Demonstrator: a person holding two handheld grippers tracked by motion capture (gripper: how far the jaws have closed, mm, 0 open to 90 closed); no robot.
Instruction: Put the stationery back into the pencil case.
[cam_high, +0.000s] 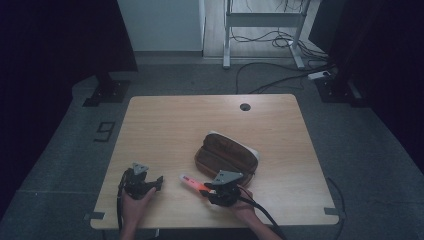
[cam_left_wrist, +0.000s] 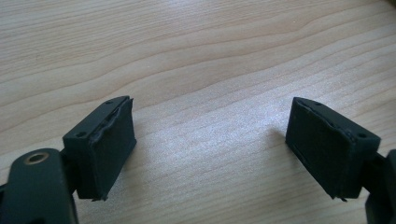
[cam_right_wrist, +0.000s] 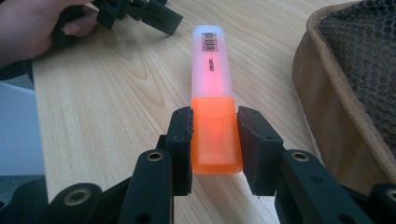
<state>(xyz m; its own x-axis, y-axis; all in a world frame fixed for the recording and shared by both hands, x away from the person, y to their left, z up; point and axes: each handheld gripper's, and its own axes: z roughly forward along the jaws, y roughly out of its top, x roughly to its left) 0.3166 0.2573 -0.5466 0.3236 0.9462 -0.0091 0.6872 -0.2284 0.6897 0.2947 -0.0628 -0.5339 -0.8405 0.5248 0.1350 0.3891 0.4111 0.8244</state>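
An orange highlighter (cam_high: 191, 181) (cam_right_wrist: 212, 65) with a pale translucent barrel and a barcode label lies level, just left of the brown pencil case (cam_high: 227, 152) (cam_right_wrist: 355, 70). My right gripper (cam_high: 204, 189) (cam_right_wrist: 215, 135) is shut on its orange cap end, a pad pressed against each side. I cannot tell whether the highlighter rests on the table or hangs just above it. My left gripper (cam_high: 158, 181) (cam_left_wrist: 210, 144) stands open low over bare wood near the table's front left, with nothing between its jaws.
The pencil case lies open, showing its dark mesh lining. The wooden table (cam_high: 175, 125) has a cable hole (cam_high: 245, 106) near its far edge. In the right gripper view, the person's left hand (cam_right_wrist: 32, 28) and its gripper (cam_right_wrist: 140, 14) sit beyond the highlighter.
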